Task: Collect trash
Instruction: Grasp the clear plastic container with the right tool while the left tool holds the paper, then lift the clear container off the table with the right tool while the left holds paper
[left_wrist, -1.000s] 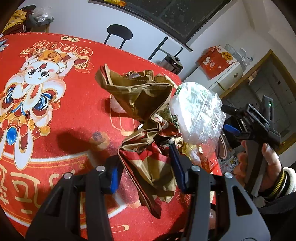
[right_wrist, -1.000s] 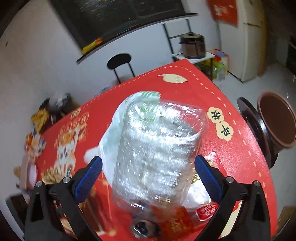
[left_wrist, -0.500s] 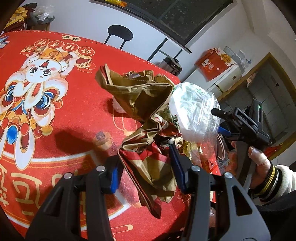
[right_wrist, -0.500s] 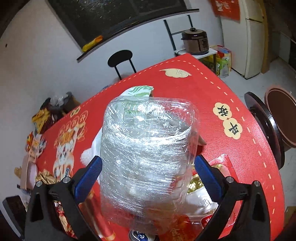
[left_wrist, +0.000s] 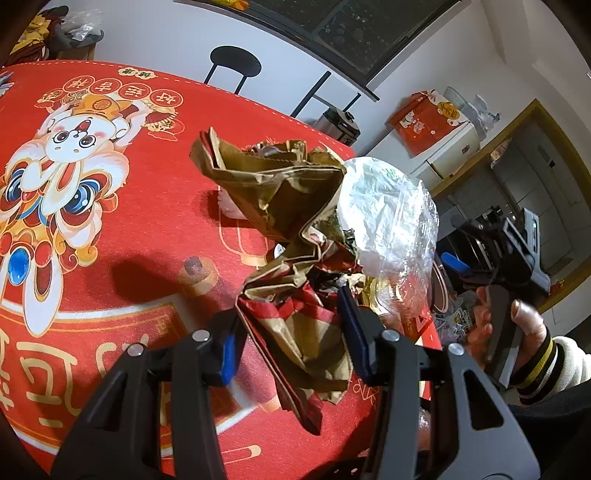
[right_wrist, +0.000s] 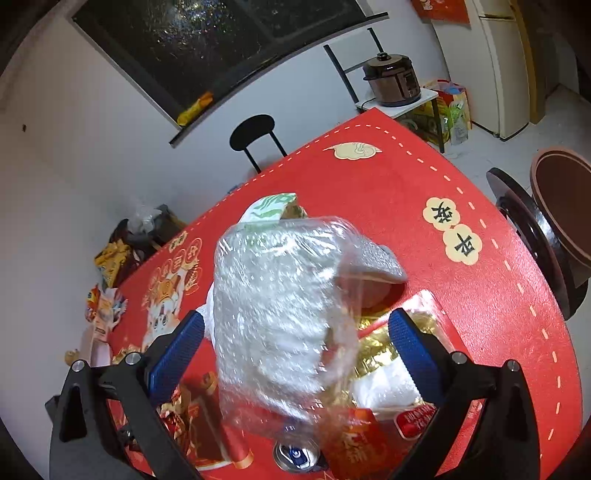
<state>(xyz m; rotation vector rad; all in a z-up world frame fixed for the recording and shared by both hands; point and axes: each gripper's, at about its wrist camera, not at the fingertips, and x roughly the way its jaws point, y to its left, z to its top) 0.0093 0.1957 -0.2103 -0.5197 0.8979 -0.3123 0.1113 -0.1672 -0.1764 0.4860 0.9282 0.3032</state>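
Observation:
My left gripper (left_wrist: 288, 343) is shut on the lower part of a crumpled brown and red paper bag (left_wrist: 280, 199), which it holds upright over the red tablecloth (left_wrist: 110, 229) with its mouth open at the top. A clear plastic container (right_wrist: 280, 314) wrapped in film leans against the right side of the bag's mouth (left_wrist: 388, 218). It lies between the fingers of my right gripper (right_wrist: 295, 339), tilted and blurred. A gap shows on each side between it and the blue pads (right_wrist: 413, 350), so the jaws stand open. In the left wrist view a hand holds the right gripper (left_wrist: 458, 262) just right of the container.
Under the container lie a can top (right_wrist: 295, 456), a red packet (right_wrist: 354, 443), gold foil (right_wrist: 373, 347) and a white bag (right_wrist: 384, 391). The table edge curves past on the right (right_wrist: 554, 354), with a dark round stool and a brown pot (right_wrist: 561, 206) beyond. A black stool (right_wrist: 253, 129) stands behind.
In the right wrist view the container first filled the space between the pads, then tipped and shifted left, leaving gaps. The right gripper moved in, then drew back slightly. Left gripper and bag stayed still.

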